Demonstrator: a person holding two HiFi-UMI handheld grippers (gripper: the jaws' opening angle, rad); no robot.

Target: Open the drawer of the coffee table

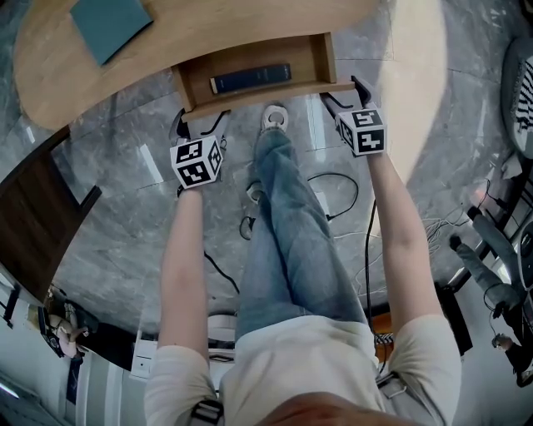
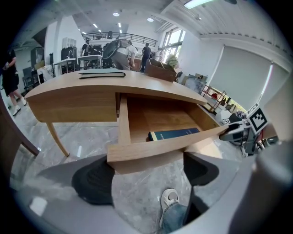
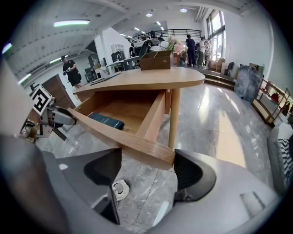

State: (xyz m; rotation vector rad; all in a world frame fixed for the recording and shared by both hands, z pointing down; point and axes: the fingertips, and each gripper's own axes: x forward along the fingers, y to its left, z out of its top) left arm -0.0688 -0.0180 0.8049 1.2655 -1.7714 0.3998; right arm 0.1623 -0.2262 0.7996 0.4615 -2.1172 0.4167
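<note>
Below the counter (image 1: 208, 25) top, the drawer (image 1: 258, 62) stands well out, a book (image 1: 250, 79) inside. Left gripper (image 2: 146, 176) and right gripper (image 3: 142, 171) have their 2 fingers spread, straddling its front corners, likely for an even pull.

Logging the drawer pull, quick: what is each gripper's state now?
Left gripper: open, jaws apart at the drawer front.
Right gripper: open, jaws apart at its other end.

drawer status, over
Jaws apart on left gripper and right gripper, at front corners of the drawer. It stands open, book inside. Nothing in the way.
</note>
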